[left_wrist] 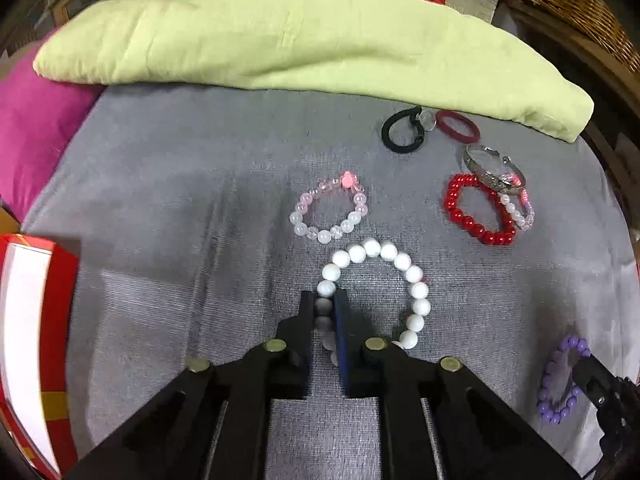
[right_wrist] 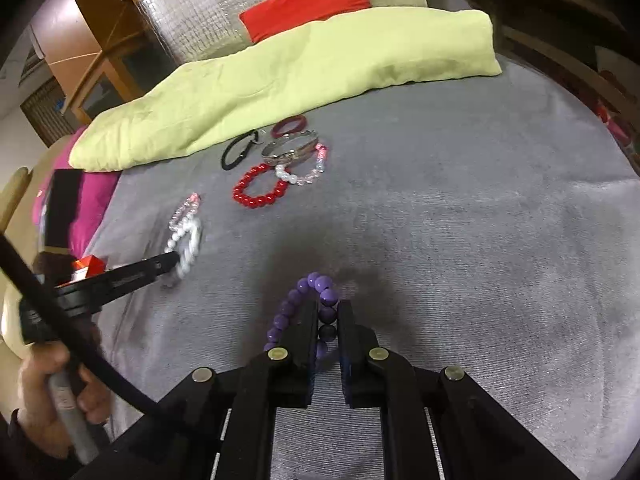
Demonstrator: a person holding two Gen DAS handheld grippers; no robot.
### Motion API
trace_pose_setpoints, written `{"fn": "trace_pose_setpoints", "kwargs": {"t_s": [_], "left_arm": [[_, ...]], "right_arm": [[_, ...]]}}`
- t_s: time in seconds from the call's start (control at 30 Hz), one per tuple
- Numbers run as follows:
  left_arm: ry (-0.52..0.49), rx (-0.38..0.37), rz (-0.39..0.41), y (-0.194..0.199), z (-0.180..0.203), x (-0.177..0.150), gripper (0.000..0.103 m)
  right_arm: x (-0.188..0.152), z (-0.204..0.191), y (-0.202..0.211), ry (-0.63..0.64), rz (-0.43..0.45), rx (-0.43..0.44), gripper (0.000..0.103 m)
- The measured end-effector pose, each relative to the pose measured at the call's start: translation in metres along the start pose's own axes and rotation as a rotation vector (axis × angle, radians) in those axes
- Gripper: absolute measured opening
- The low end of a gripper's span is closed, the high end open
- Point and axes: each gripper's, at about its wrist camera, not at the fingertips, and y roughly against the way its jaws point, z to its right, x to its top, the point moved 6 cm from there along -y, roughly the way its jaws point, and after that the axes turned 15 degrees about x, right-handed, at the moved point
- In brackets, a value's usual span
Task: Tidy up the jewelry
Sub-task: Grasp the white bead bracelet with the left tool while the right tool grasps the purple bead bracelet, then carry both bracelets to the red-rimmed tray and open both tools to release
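The left tongs (left_wrist: 324,312) are pinching the near-left arc of the white bead bracelet (left_wrist: 416,280), whose loop lies on the grey cloth surface (left_wrist: 160,200) around its middle. The right tongs (right_wrist: 329,320) are pressed together on the purple bead bracelet (right_wrist: 288,312), nearer the front edge and to the right of the white one; the rest of its loop curves off to the tongs' left. Just beyond the white bracelet lies a pale pink bead bracelet (left_wrist: 328,212), apart from it. Farther toward the back right sits a cluster: a red bead bracelet (left_wrist: 476,208) with a silver bangle (left_wrist: 492,170) and a thin pink-and-clear bracelet (left_wrist: 518,210) overlapping its far side, then a black hair tie (left_wrist: 400,130) and a dark red ring (left_wrist: 458,124) just before the folded yellow-green cloth (left_wrist: 280,40) that runs along the whole back edge. A red and white box (left_wrist: 36,320) stands at the left edge, with a magenta cushion (left_wrist: 32,128) beyond it. The right half of the surface is bare grey cloth out to its rounded edge.
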Motion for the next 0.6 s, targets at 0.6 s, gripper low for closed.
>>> {"fn": "trace_pose_setpoints", "kwargs": {"t_s": [0.6], "left_arm": [[0.106, -0.052, 0.167, 0.09, -0.091, -0.081, 0.01]], "right_arm": [[-0.014, -0.036, 0.007, 0.08, 0.017, 0.054, 0.01]]}}
